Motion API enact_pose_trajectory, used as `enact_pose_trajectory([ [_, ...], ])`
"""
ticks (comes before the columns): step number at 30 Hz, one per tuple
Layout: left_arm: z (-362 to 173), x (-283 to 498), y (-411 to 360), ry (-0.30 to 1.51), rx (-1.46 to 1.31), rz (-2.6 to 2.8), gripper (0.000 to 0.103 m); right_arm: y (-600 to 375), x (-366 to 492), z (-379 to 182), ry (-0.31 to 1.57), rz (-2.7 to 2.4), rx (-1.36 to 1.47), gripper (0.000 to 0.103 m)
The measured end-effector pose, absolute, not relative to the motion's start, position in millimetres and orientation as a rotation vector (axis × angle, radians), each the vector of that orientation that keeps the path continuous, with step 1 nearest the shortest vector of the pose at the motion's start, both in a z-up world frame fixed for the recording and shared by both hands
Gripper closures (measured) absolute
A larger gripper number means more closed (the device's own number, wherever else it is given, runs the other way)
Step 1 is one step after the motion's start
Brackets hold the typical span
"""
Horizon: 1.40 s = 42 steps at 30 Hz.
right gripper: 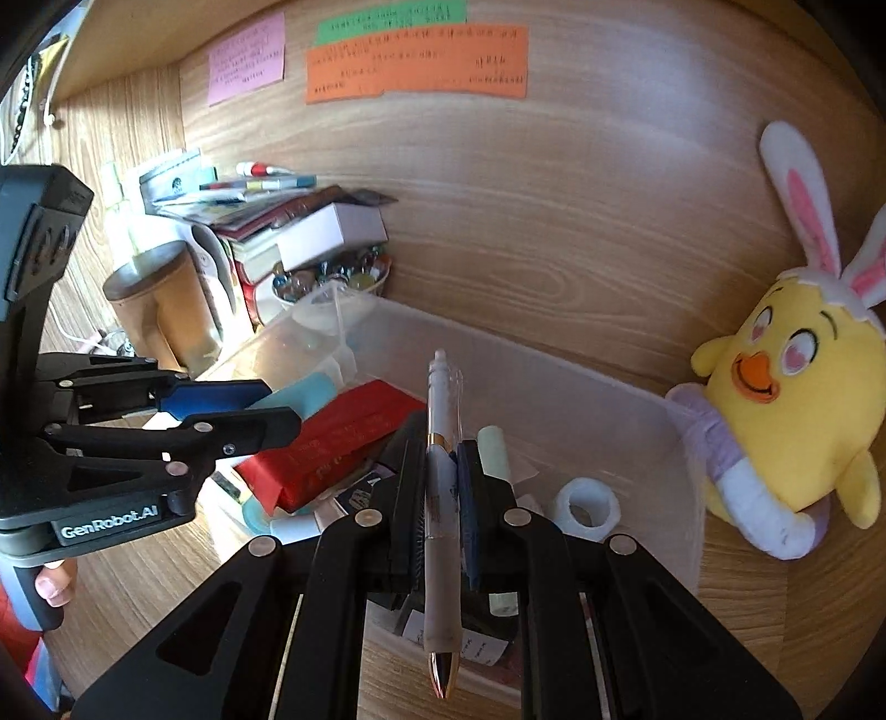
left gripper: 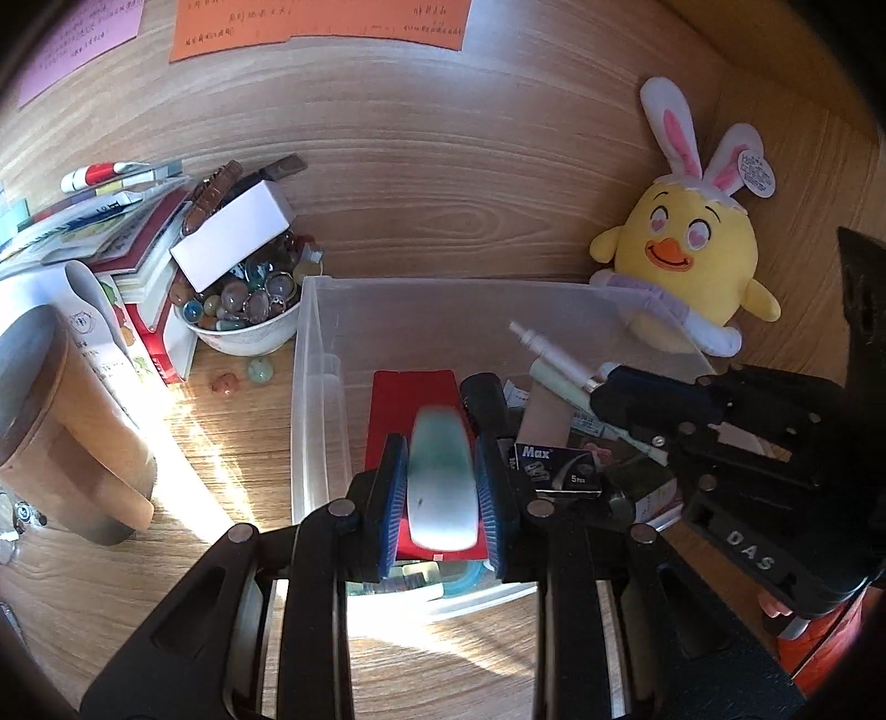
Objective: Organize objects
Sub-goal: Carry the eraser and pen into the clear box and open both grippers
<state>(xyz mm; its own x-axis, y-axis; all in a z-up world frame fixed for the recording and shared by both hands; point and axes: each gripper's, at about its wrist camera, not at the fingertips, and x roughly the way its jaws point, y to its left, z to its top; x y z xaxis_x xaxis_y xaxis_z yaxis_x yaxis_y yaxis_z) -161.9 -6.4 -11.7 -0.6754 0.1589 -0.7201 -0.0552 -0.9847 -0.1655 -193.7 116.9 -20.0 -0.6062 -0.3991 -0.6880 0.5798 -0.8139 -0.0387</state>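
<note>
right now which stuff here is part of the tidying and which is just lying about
In play:
- pale green object, in left gripper
- white pen, in right gripper
- clear bin

Lying about:
- plush chick
- bowl of marbles
- book stack

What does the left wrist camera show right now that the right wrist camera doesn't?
Only the left wrist view: the Max staple box in the bin and two loose stones on the desk.
Only the right wrist view: a white tape roll and the green note.
Both: the clear bin, plush chick, red packet, and both loaded grippers.
</note>
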Motion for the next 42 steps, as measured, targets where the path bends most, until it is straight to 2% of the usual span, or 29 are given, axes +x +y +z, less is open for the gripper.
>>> enact_pose_trajectory([
  [7,-11.1,-160.7,-5.5,-0.189,-1.205,2.751,0.078,114.4,-198.3,-26.8,0.350,-2.346,0.997,0.091],
  [14,1.1,-147.0,-3.5,-0.178,-1.154,2.763,0.072,127.1,-186.8,-10.3,0.309,-2.375,0.967,0.078],
  [20,13.1,-128.2,-0.5,-0.161,-1.084,2.790,0.056,138.3,-168.3,3.0,0.281,-2.398,0.933,0.071],
  [22,17.3,-120.0,1.8,-0.143,-1.057,2.802,0.049,140.9,-160.2,5.8,0.281,-2.407,0.917,0.066],
  [24,20.5,-112.9,3.4,-0.124,-1.034,2.817,0.042,144.5,-151.7,8.8,0.274,-2.425,0.896,0.050],
  [27,24.3,-100.6,6.7,-0.087,-0.991,2.856,0.031,150.2,-139.6,13.6,0.261,-2.455,0.853,0.036],
  [30,26.7,-89.3,7.9,-0.084,-0.944,2.883,0.014,154.6,-128.9,17.7,0.254,-2.480,0.822,0.028],
  [32,27.7,-81.7,8.1,-0.077,-0.907,2.918,0.006,157.2,-122.3,19.5,0.252,-2.496,0.807,0.025],
  [37,27.1,-68.5,13.4,-0.007,-0.876,2.945,0.004,164.4,-106.9,20.0,0.233,-2.539,0.782,0.021],
  [42,21.8,-60.3,14.3,-0.043,-0.893,2.932,0.004,170.0,-97.5,13.8,0.186,-2.560,0.791,0.021],
])
